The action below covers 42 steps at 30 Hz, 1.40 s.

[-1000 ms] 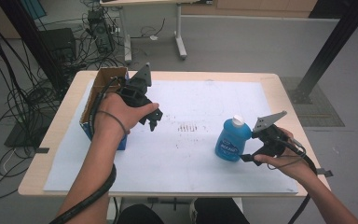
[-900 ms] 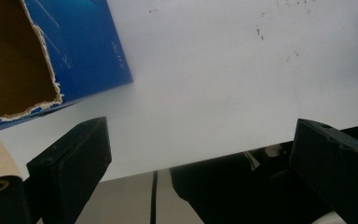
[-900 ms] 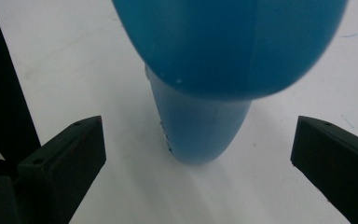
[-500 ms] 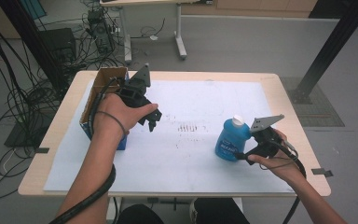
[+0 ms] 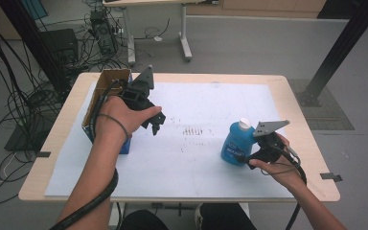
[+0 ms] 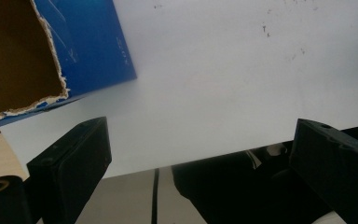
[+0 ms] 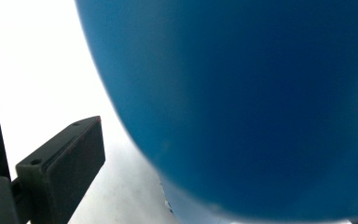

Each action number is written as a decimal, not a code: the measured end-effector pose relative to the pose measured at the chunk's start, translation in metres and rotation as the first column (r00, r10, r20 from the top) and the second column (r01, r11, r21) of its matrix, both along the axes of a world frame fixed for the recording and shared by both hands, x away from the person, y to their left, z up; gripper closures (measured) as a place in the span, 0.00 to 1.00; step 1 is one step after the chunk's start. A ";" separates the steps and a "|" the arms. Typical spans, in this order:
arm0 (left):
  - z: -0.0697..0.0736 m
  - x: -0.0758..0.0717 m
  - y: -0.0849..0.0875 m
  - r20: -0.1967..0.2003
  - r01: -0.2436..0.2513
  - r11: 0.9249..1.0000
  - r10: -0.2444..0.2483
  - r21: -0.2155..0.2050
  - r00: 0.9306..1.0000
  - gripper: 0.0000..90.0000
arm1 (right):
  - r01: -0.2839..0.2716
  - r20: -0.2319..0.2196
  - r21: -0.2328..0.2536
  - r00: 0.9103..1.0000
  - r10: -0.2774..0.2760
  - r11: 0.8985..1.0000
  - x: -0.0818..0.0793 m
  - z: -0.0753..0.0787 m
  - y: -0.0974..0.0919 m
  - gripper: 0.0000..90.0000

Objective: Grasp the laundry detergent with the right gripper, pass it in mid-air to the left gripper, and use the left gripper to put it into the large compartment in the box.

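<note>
Care suits this grasp: the right gripper (image 5: 246, 154), fingers spread wide around the upright blue bottle (image 5: 235, 142) at the counter's (image 5: 292, 103) 4 o'clock, should close squarely on its middle, while the left gripper (image 5: 154, 123) hovers open and empty beside the box (image 5: 106, 81).

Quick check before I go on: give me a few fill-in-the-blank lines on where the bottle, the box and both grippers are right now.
1. The blue bottle has a ____ cap.
2. The open cardboard box stands near the table's ____ edge in the high view.
3. The right gripper is at the ____.
4. The left gripper has its jaws ____, with nothing between them.

Missing words: white; left; bottle; open
</note>
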<state>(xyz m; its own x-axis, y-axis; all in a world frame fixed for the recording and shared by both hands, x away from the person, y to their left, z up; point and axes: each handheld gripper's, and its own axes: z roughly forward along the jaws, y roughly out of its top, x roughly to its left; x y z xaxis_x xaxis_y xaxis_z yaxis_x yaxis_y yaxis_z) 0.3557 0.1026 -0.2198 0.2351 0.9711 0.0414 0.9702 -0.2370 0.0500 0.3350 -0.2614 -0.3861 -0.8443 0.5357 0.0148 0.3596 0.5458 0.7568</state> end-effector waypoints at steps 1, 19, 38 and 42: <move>0.000 0.000 0.000 0.000 0.000 1.000 0.000 0.000 1.000 0.06 | 0.000 0.000 0.000 1.000 0.000 1.000 0.000 0.000 0.000 0.03; -0.001 0.001 0.000 -0.002 0.001 1.000 -0.001 -0.003 1.000 0.06 | 0.013 0.030 0.038 0.999 -0.014 0.999 -0.001 -0.003 0.004 0.02; 0.000 0.001 0.000 -0.003 0.005 1.000 -0.005 -0.001 1.000 0.06 | 0.012 0.043 0.049 0.999 -0.014 0.999 0.000 0.001 0.005 0.02; 0.001 0.001 -0.001 -0.002 0.004 1.000 -0.004 0.002 1.000 0.06 | 0.013 0.041 0.050 0.999 -0.015 0.999 -0.001 -0.001 0.005 0.02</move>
